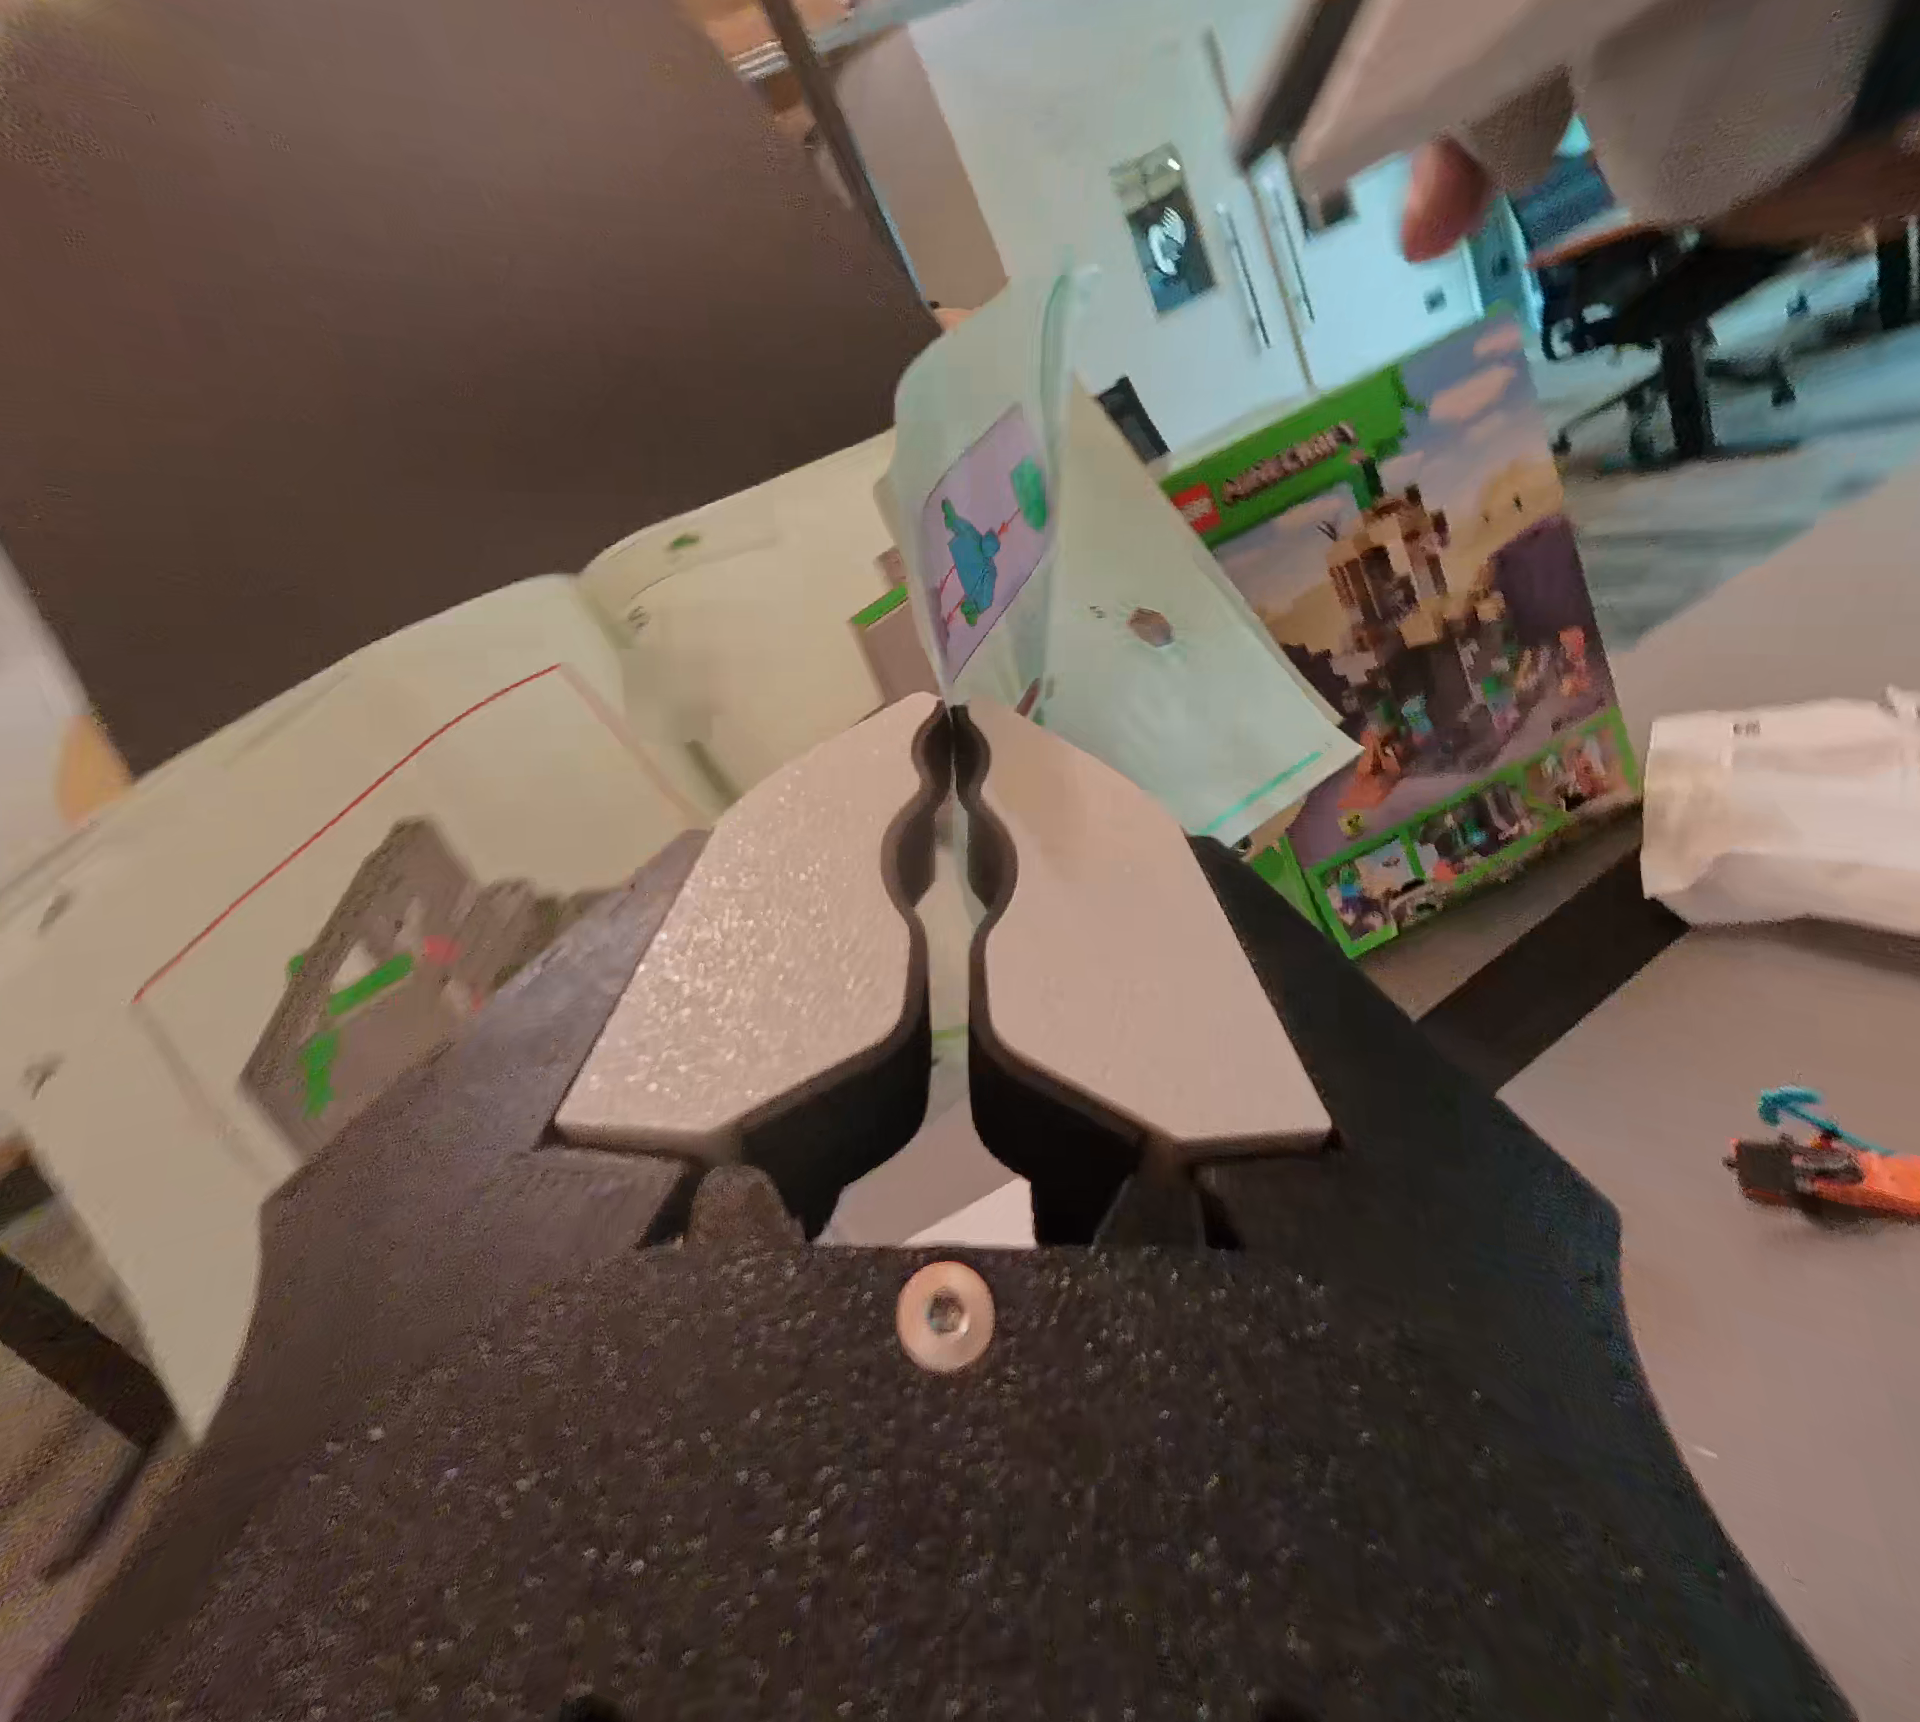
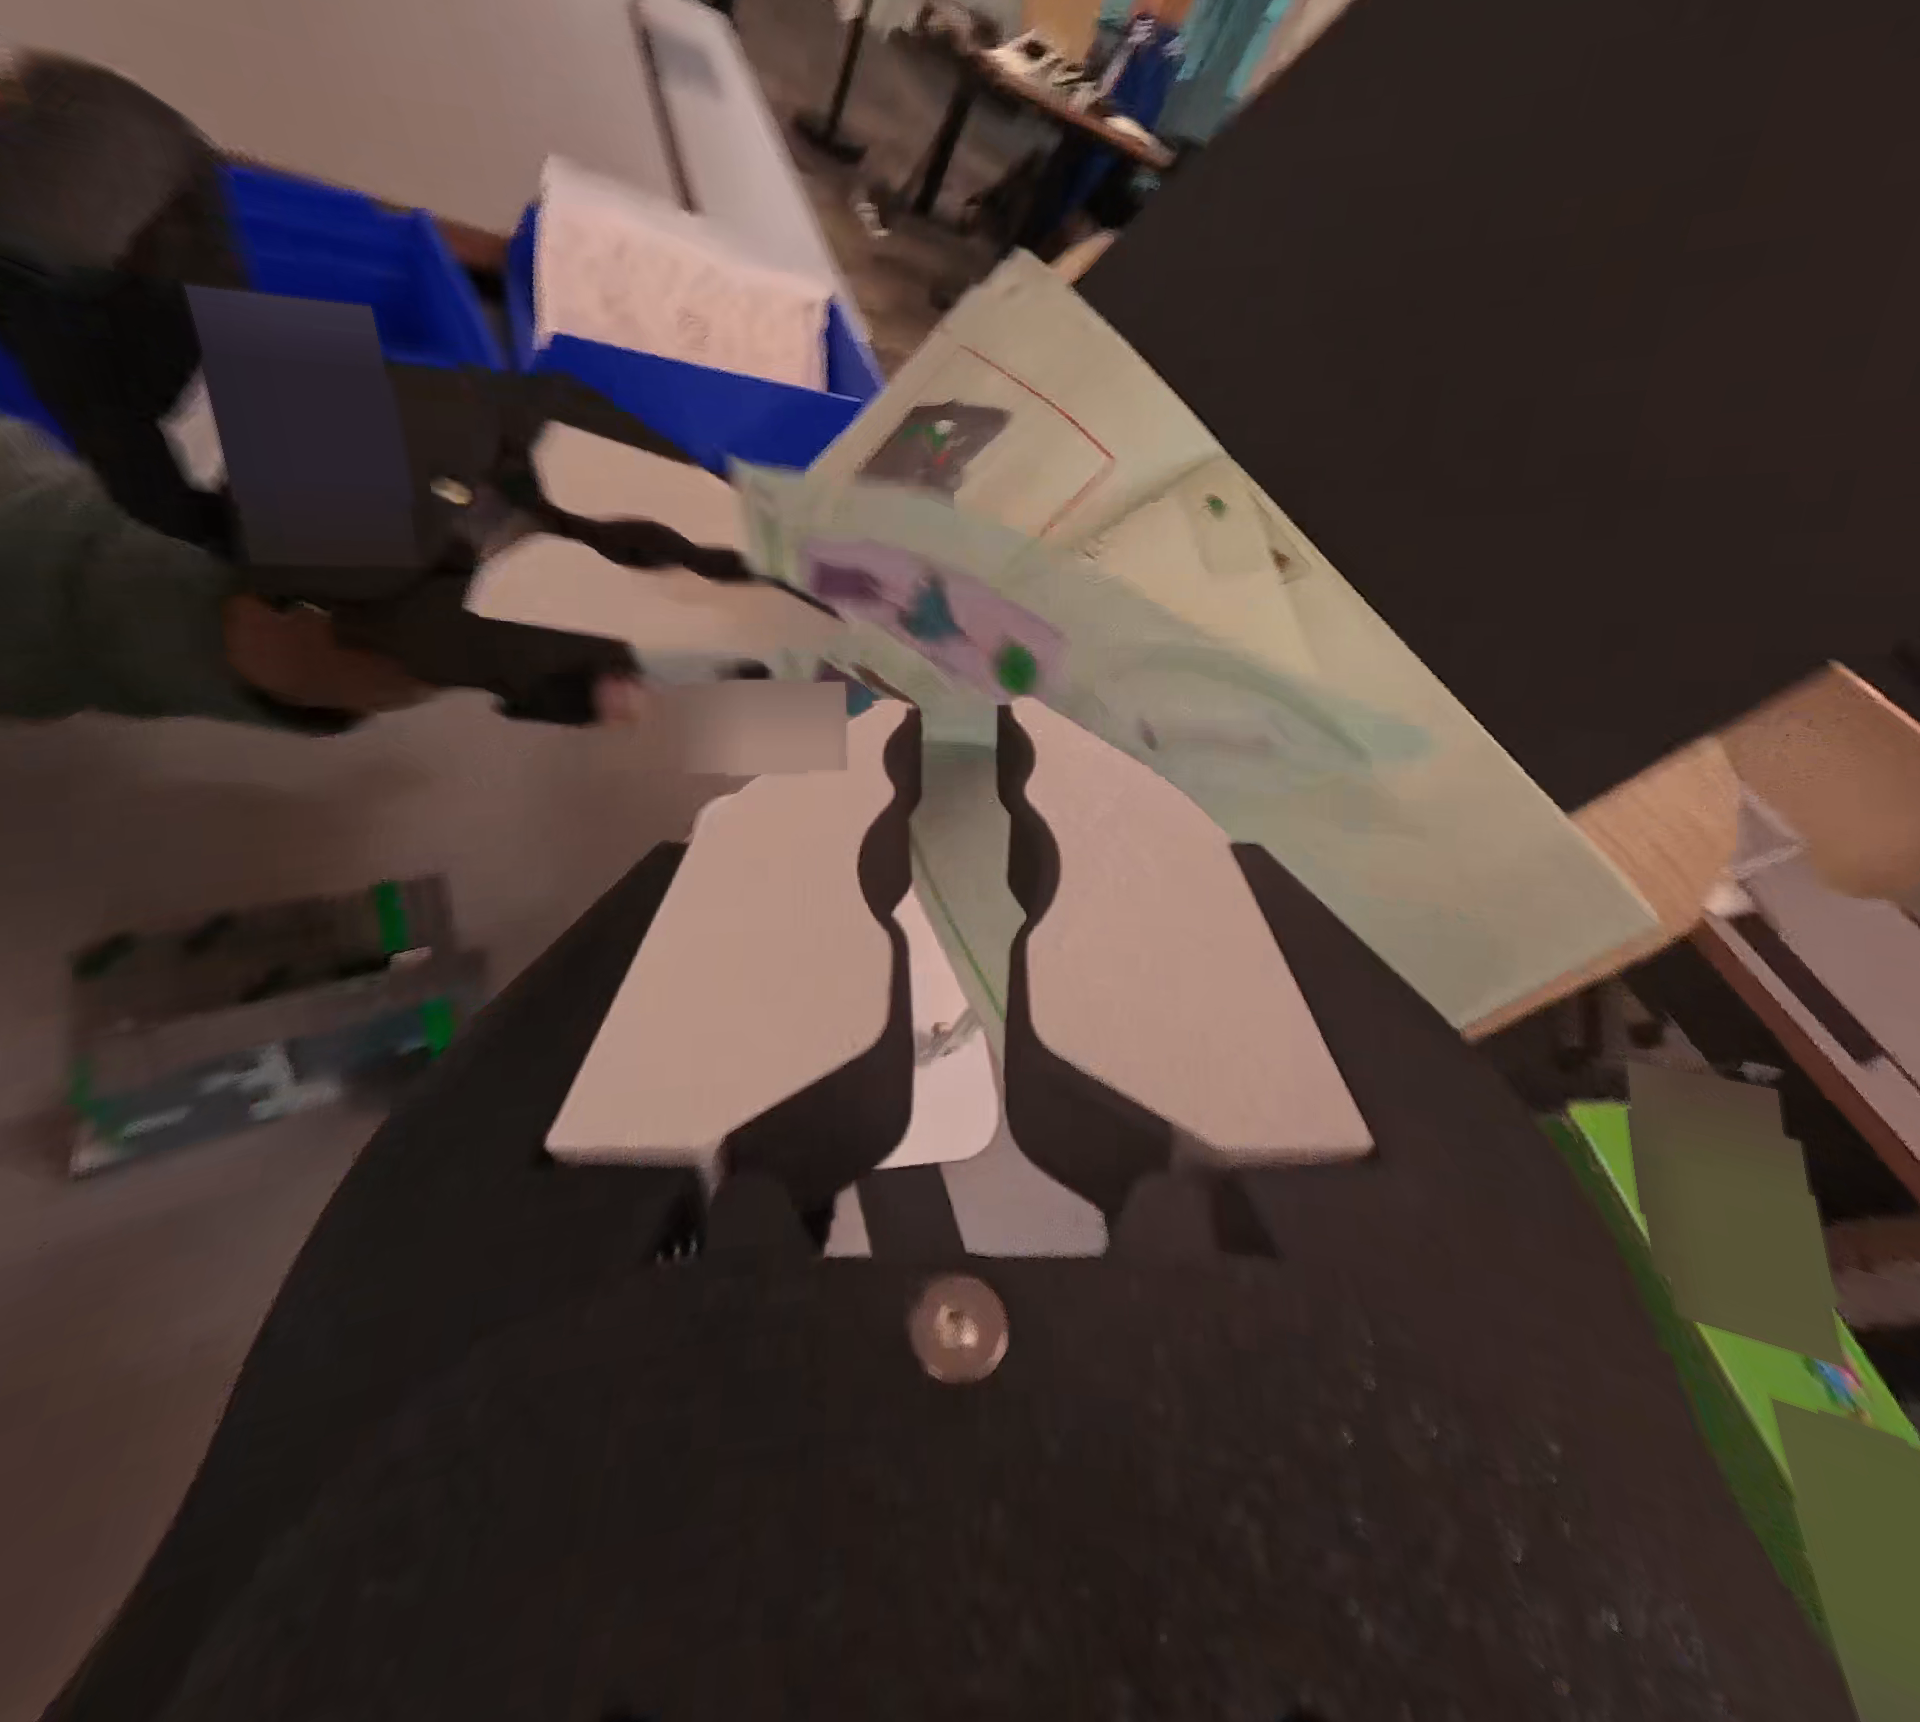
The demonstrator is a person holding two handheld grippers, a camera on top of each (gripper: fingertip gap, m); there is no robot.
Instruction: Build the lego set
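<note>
My left gripper point(image 1: 951, 718) is shut on the lower edge of a pale green page point(image 1: 1049, 592) of the open instruction booklet point(image 1: 416, 737) and holds the page lifted upright. The right wrist view shows it from the side point(image 2: 748, 573), pinching the same page point(image 2: 935, 623). My right gripper point(image 2: 961, 727) is open. The blurred page edge runs between its fingers, and a gap shows on both sides. The rest of the booklet point(image 2: 1195, 509) lies behind it.
The green set box point(image 1: 1455, 633) stands right of the booklet, with a white bag point(image 1: 1787, 799) and a small orange and teal piece point(image 1: 1829, 1173) on the grey table. Blue bins point(image 2: 675, 394) and a partly built grey model point(image 2: 260, 1018) are at the left. A dark panel point(image 2: 1558, 218) stands behind. Spacing between my two grippers at the tips: around 10 centimetres.
</note>
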